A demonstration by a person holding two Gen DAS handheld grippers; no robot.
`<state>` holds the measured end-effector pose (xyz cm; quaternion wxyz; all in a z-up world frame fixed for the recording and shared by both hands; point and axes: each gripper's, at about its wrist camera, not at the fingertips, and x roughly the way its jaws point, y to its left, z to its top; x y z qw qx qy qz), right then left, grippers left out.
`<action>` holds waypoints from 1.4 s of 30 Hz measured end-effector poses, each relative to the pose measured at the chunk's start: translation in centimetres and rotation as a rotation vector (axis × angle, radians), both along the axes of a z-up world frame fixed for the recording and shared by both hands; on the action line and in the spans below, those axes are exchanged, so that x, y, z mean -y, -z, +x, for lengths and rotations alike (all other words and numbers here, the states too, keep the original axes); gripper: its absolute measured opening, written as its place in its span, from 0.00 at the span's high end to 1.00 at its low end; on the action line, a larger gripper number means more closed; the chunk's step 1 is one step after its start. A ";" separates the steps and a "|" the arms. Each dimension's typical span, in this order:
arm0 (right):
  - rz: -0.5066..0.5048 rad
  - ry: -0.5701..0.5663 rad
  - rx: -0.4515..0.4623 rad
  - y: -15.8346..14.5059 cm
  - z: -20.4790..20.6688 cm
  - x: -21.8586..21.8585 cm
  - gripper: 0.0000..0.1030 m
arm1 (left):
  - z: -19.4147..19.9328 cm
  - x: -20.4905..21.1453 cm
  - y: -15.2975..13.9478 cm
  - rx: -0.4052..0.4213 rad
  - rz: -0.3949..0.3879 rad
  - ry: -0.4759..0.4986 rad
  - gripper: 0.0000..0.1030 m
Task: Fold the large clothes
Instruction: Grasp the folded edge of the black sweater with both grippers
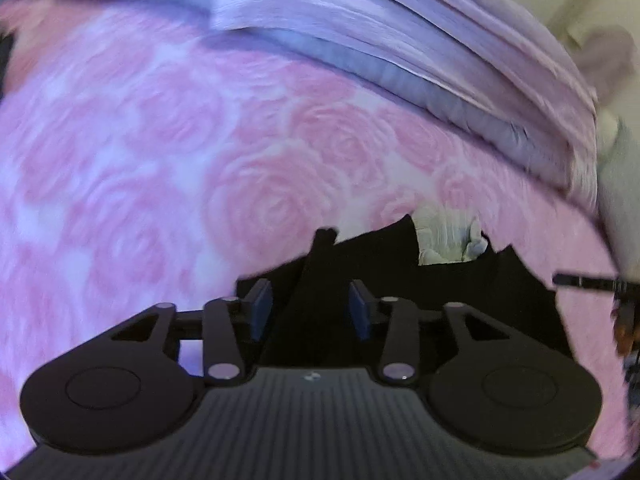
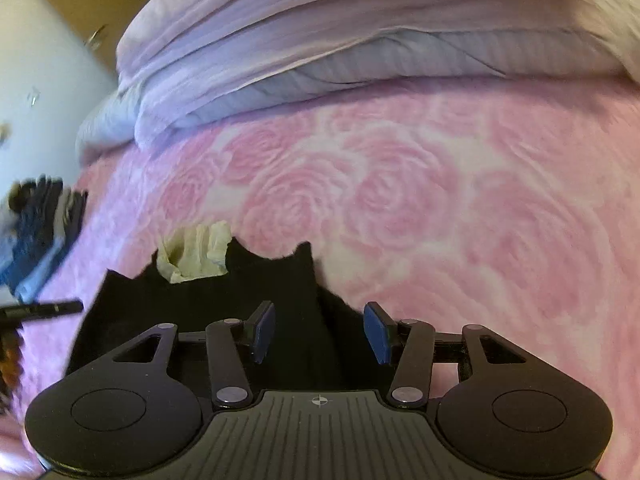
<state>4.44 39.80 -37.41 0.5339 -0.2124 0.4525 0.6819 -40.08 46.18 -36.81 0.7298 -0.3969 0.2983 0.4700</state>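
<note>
Pink rose-print blanket (image 1: 160,152) fills most of both views, running edge to edge across the middle of each frame. Along the top of both frames sits a heap of pale lilac bedding (image 2: 320,28), rumpled, w/ a grey-blue striped layer showing under its lower edge; it rests on the blanket. Black garment (image 2: 200,304) lies flat on the blanket at bottom centre of each view, just in front of the grippers, upper edge jagged w/ peaks sticking up; in the left wrist view it spreads centre to lower right (image 1: 460,288). Cream cloth (image 2: 196,252), crumpled, sits at the garment's top edge, touching it, left of centre in the right view and right of centre in the left view (image 1: 444,240). Left gripper (image 1: 311,308): jaws apart, blue pads either side of a raised fold of the black garment, pads not pressing it as far as I can tell. Right gripper (image 2: 320,332): jaws apart & wider, a black fold standing between the pads, gaps visible both sides. The right view's left edge shows the other gripper's thin black finger; above it a blurred dark blue-and-white bundle (image 2: 40,224). White wall at upper left there.
</note>
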 end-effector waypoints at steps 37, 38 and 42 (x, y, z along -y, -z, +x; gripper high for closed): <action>-0.098 0.273 -0.092 -1.0 5.6 10.0 0.51 | -7.0 7.2 -1.5 -0.009 -0.099 -0.172 0.64; -0.127 0.280 -0.120 -0.9 5.6 11.6 0.51 | -7.7 8.9 -1.6 0.021 -0.124 -0.200 0.63; -0.175 0.362 -0.226 -0.8 5.1 15.5 0.51 | -9.2 13.0 -1.1 0.137 -0.184 -0.304 0.53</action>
